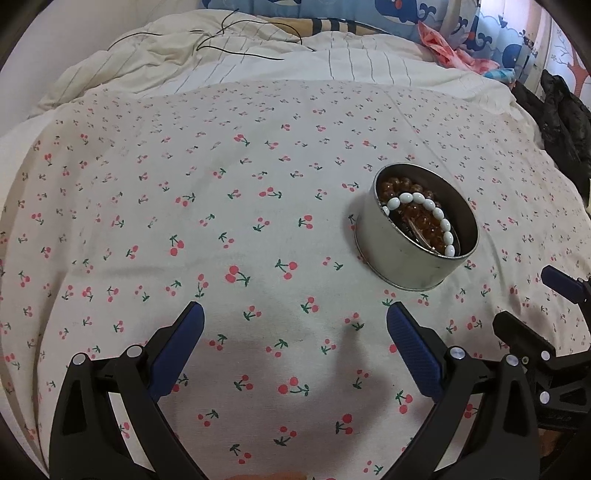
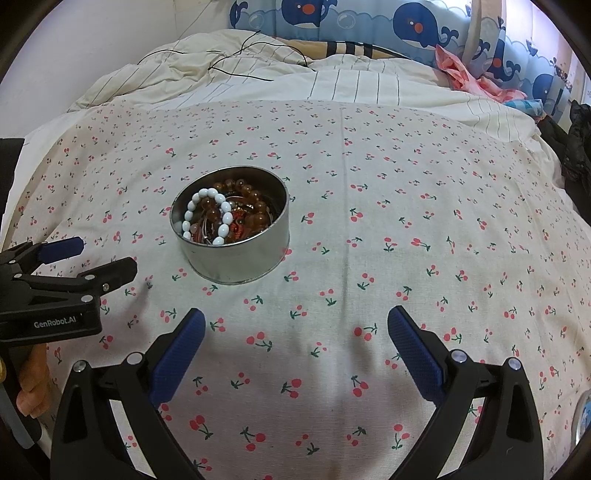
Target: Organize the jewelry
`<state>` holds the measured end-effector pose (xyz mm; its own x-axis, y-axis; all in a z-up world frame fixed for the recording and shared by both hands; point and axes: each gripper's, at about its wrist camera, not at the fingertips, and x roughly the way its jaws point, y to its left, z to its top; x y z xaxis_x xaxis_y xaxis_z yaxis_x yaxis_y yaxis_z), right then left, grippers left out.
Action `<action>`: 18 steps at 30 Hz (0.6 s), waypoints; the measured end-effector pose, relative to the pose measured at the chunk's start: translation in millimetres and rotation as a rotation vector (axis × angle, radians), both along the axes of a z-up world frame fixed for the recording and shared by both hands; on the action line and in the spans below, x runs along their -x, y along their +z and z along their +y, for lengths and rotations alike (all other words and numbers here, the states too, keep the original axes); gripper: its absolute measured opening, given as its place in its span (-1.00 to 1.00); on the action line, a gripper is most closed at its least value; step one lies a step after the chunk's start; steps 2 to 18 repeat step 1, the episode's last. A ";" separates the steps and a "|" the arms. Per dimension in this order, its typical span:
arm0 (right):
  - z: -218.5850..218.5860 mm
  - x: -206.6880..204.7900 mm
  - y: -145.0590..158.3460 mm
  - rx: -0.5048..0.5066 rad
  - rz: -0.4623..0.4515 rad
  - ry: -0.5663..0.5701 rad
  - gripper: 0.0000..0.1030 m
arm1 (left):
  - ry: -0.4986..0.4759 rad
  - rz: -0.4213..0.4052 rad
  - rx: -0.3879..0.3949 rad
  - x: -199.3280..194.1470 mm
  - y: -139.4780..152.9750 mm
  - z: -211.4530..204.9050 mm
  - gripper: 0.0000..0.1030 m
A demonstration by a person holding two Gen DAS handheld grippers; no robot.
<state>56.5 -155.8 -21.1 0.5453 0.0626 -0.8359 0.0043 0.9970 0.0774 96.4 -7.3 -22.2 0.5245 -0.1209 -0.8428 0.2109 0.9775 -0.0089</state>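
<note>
Round metal tin [image 1: 413, 236] sits upright on the cherry-print cloth [image 1: 221, 221], lid off. In the left wrist view it's ahead and to the right of the fingers; in the right wrist view [image 2: 231, 236] it's ahead and to the left — so it lies between the two tools, a bit beyond both.

Inside the tin: white bead bracelet [image 2: 207, 218] draped over a pile of amber bead strands [image 2: 247, 206], plus some dark and red bits too tangled to tell apart. Nothing hangs over the rim.

Left gripper [image 1: 295, 325]: jaws spread wide, nothing between them, only cloth below. Right gripper [image 2: 296, 326]: same — wide apart, nothing held. Neither touches the tin.

Far side: striped cream quilt [image 1: 258, 62] with a thin black cord [image 1: 236, 51] lying across it, whale-print fabric [image 2: 417, 26] behind, pink cloth [image 2: 465, 74] at far right.
</note>
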 end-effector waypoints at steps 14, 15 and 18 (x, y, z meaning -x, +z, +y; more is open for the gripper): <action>0.0 0.1 0.1 0.001 0.000 0.002 0.84 | -0.002 0.002 0.001 -0.1 0.0 -0.3 0.85; 0.0 0.1 0.1 0.001 0.000 0.002 0.84 | -0.002 0.002 0.001 -0.1 0.0 -0.3 0.85; 0.0 0.1 0.1 0.001 0.000 0.002 0.84 | -0.002 0.002 0.001 -0.1 0.0 -0.3 0.85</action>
